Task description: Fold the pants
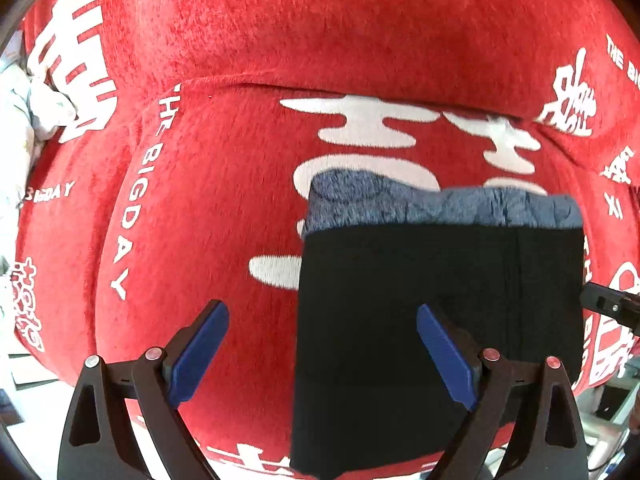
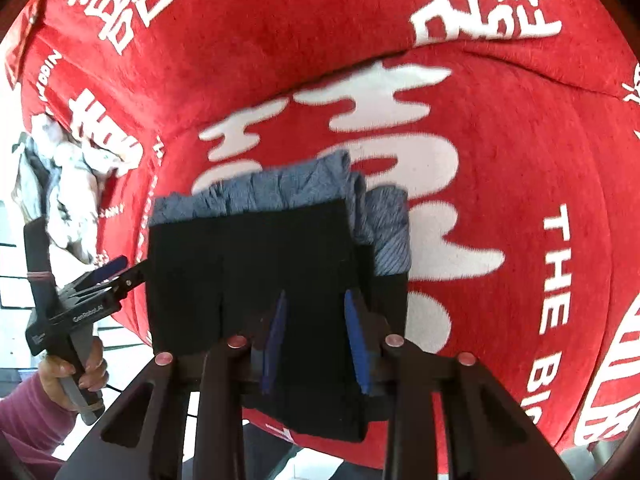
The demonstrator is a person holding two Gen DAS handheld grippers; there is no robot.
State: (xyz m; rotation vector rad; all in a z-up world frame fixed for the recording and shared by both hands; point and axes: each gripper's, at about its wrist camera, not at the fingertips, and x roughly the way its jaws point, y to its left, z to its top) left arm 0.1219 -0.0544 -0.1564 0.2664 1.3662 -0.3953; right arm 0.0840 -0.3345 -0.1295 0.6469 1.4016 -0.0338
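Observation:
Black pants lie folded into a compact rectangle on the red cover, with a grey-blue lining band showing along the far edge. My left gripper is open; its right finger is over the pants' left part and its left finger over the red cover. In the right wrist view the pants lie straight ahead with the grey-blue band at the far side. My right gripper is partly open above the pants, holding nothing. The left gripper shows at the pants' left edge, held by a hand.
A red plush cover with large white characters and "THE BIG DAY" lettering spreads over the surface and rises behind. Crumpled white cloth lies at the far left; it also shows in the right wrist view.

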